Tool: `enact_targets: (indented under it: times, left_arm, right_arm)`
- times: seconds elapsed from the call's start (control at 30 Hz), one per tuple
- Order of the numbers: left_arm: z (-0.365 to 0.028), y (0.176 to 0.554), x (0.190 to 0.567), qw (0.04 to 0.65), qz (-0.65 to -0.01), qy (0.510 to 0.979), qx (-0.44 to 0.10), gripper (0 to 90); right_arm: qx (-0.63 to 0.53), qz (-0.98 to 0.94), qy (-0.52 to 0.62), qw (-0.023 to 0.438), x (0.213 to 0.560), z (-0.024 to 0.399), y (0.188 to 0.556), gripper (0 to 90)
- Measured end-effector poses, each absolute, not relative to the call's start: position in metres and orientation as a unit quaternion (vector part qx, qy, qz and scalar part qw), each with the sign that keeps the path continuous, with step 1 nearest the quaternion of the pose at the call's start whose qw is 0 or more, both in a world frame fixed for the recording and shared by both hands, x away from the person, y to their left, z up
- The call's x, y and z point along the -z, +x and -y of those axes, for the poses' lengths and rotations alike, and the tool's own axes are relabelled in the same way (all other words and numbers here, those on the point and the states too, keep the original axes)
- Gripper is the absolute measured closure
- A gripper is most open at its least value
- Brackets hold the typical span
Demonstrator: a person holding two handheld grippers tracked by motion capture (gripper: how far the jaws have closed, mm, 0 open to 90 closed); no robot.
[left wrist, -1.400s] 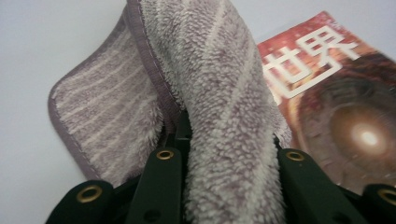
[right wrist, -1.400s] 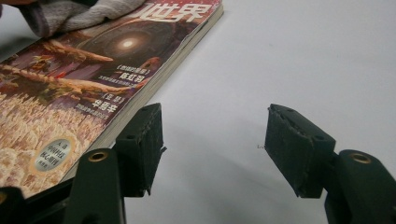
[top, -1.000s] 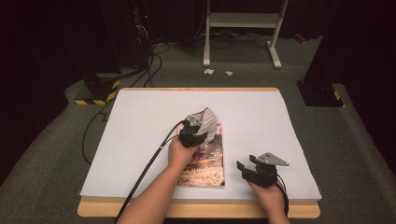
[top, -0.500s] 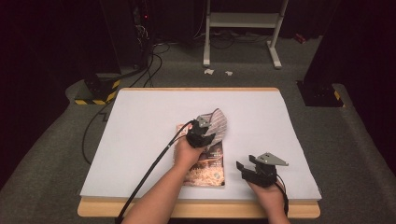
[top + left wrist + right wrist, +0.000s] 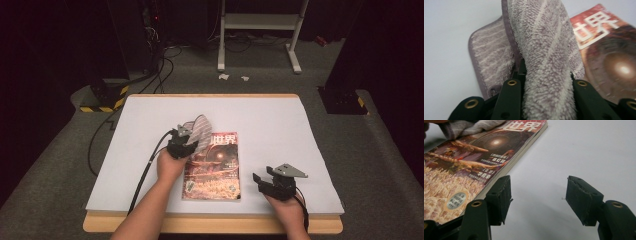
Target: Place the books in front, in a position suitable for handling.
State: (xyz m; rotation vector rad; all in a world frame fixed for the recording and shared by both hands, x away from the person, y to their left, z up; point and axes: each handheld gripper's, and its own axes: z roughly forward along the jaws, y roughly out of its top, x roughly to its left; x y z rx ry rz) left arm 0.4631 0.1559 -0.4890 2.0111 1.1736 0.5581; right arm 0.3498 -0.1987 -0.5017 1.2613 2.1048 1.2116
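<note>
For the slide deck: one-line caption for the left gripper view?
Left gripper jaws clamped on a striped towel beside a magazine.

Towel covers the magazine's top-left corner.

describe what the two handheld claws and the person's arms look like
Both claws are black. The left claw trails a black cable toward the table's near edge. The right claw carries a grey three-cornered plate on top; its jaws are blocky, with brass-coloured rivets. The forearms are bare, with no sleeves showing.
</note>
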Motion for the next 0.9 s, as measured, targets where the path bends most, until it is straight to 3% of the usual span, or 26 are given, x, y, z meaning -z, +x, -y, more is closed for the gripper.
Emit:
enact_targets:
  times: [0.13, 0.37, 0.9]
  left_arm:
    - [-0.184, 0.461, 0.489, 0.359, -0.478, 0.769, -0.225, 71.0]
    - [-0.188, 0.462, 0.489, 0.364, -0.486, 0.763, -0.222, 70.8]
    - [-0.122, 0.475, 0.49, 0.379, -0.436, 0.792, -0.199, 70.8]
  right_arm:
    - [-0.433, -0.754, 0.452, 0.202, 0.502, 0.199, 0.35, 36.9]
    - [-0.432, -0.754, 0.453, 0.201, 0.502, 0.198, 0.35, 36.9]
    - [-0.437, -0.752, 0.451, 0.199, 0.502, 0.199, 0.35, 36.9]
